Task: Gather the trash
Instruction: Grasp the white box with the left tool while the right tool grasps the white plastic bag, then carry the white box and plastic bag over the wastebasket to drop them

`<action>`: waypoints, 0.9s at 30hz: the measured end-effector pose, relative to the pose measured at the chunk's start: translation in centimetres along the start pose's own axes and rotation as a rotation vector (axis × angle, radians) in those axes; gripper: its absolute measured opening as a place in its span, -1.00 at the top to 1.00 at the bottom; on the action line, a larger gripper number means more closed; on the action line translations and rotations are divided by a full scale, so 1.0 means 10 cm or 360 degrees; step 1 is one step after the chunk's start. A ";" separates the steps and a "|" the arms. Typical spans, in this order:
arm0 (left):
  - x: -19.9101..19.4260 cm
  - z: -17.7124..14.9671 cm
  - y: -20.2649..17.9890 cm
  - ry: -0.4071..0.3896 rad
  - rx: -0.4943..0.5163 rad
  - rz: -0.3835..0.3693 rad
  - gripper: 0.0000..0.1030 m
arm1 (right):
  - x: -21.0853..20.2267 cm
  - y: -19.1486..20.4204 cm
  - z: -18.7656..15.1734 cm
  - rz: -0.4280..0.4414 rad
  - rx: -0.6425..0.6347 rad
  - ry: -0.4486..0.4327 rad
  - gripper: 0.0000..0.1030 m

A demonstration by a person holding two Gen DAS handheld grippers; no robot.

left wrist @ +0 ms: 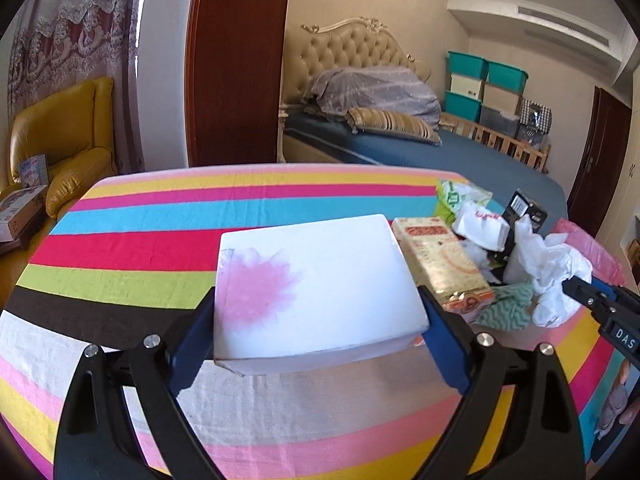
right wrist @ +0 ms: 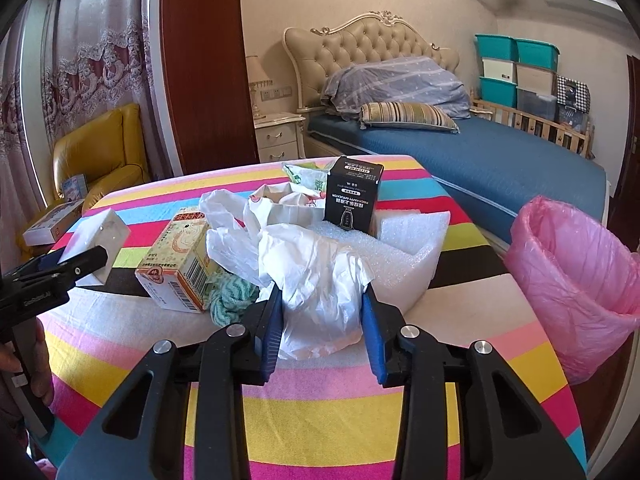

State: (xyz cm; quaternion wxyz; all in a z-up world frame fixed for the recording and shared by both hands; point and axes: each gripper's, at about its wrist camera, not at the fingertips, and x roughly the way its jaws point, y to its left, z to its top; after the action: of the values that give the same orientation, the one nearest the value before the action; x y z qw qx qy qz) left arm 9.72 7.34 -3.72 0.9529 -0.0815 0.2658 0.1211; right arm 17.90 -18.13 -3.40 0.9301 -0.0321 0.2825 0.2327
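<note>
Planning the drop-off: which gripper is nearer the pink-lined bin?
Right. The right gripper, clamping the white plastic bag, sits just left of the pink-lined bin; the left gripper is farther left, holding the white box.

Lying on the striped table point(right wrist: 344, 412): box point(left wrist: 320, 284) at centre-left between the left gripper point(left wrist: 318, 322) pads, carton point(left wrist: 442, 262) just right of it, crumpled bag point(right wrist: 320, 296) lower centre in the right gripper point(right wrist: 320, 332), bin point(right wrist: 576, 280) at far right.
</note>
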 end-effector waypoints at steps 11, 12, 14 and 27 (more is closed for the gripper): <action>-0.19 0.00 -0.18 -0.0155 0.0039 -0.0059 -0.76 | -0.16 0.04 -0.04 0.0012 0.0000 -0.0074 0.31; -0.21 0.00 -0.20 -0.0168 0.0039 -0.0065 -0.76 | -0.19 0.05 -0.04 0.0009 -0.0006 -0.0086 0.31; -0.25 0.00 -0.24 -0.0193 0.0042 -0.0073 -0.76 | -0.25 0.05 -0.03 0.0002 -0.0015 -0.0112 0.31; -0.43 0.03 -0.63 -0.0313 0.0168 -0.0172 -0.76 | -0.59 -0.11 0.02 -0.0028 0.0036 -0.0235 0.31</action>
State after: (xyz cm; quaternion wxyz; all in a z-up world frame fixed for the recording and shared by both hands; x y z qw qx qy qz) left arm 8.01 0.53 -0.59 0.9825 -0.0332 0.1723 0.0628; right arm 14.19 -21.55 -0.16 0.9507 -0.0067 0.2154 0.2230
